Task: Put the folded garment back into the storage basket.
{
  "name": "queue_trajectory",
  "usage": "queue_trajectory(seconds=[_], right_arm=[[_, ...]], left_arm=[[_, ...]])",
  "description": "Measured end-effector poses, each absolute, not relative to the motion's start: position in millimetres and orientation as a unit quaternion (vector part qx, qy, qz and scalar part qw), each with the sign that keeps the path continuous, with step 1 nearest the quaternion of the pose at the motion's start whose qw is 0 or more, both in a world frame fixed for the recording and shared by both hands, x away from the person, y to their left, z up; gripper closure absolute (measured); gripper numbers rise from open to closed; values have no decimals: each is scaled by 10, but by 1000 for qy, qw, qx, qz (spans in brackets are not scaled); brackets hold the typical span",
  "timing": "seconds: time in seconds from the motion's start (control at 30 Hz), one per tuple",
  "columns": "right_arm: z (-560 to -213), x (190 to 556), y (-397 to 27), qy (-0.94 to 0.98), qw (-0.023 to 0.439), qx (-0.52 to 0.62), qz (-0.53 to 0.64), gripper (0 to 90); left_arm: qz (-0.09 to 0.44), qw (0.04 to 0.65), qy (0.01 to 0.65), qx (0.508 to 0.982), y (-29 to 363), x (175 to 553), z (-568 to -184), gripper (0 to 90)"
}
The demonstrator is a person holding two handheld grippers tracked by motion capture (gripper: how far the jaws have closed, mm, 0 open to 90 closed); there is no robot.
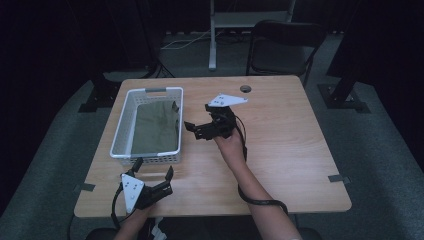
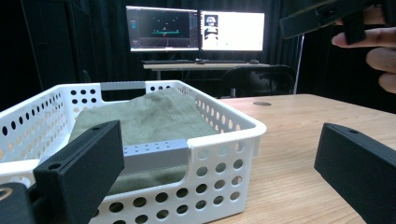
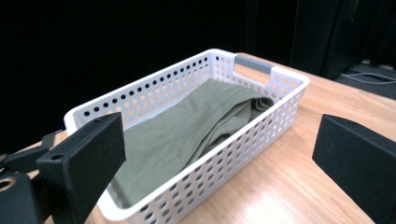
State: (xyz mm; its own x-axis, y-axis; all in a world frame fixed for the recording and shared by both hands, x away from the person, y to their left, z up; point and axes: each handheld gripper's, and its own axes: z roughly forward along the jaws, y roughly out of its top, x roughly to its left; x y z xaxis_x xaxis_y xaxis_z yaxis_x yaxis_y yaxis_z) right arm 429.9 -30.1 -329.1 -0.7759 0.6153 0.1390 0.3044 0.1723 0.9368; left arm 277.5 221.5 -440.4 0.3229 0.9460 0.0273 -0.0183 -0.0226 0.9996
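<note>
We see a white basket [image 1: 122, 120] on the left half of the wooden table [image 1: 290, 150], its long side running away from the person. A green cloth [image 1: 157, 127] lies folded inside it, covering most of the floor and staying below the rim at the near end; in the left gripper view the cloth [image 2: 149, 116] humps up toward the middle, about level with the rim. The basket has a grey handle bar at each short end.

The left gripper [image 1: 154, 169] sits near the front edge of the table, just before the near end of the basket [image 2: 224, 154], aimed along it. We find its jaws spread wide, holding nothing.

The right gripper [image 1: 189, 126] hangs beside the right wall of the basket, pointing left toward it, close to the rim but apart from it. In its own view the jaws stand wide, with the basket [image 3: 261, 121] and cloth [image 3: 182, 130] between and beyond them, and nothing gripped. The right hand [image 1: 227, 142] holds it from behind, above the table

A black chair [image 1: 282, 42] stands past the far edge, and two lit monitors [image 2: 196, 28] show in the left gripper view
</note>
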Motion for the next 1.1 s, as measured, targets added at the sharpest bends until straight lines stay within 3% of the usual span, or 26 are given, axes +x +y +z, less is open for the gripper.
queue_trajectory(seconds=[1.1], right_arm=[[-3308,3765,-1181,729,201,362,545,25]], left_arm=[[422,573,401,577,2216,2775,-4405,27]])
